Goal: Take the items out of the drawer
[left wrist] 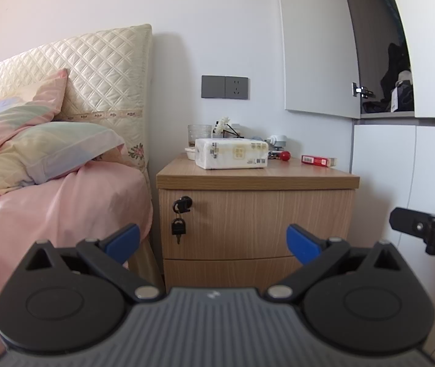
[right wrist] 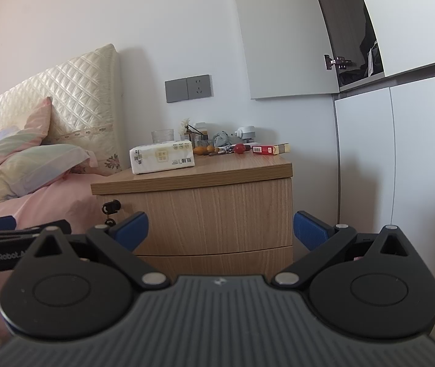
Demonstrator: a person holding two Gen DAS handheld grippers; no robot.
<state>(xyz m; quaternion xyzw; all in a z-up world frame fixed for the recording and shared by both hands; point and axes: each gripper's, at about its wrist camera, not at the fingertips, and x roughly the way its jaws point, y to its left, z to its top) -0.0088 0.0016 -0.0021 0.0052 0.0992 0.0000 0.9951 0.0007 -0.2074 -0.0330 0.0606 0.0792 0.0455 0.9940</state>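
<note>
**Bedside cabinet, both drawers closed; two grippers held off, unloaded**

While both grippers hang short of it, the nightstand stands between the bed on the left and the white wardrobe panels on the right, its back to the wall.

- Upper drawer: closed, front flush under the top board. Long axis runs left to right; face points toward the cameras. Lock at its upper left corner, with a small padlock and key hanging below.
- Lower drawer: closed, same orientation, only its upper part visible above the gripper body.
- Left gripper: blue fingers spread wide, nothing between them. The upper drawer front lies beyond the gap, well apart from the tips, roughly centred.
- Right gripper: fingers spread wide, nothing held. The drawer front appears in its gap too, seen from further right; no contact.
- On top: tissue pack, glass, red box at far right, red ball, small clutter behind.
- Wall: grey switch and socket plate. Upper wardrobe door hangs open.
</note>
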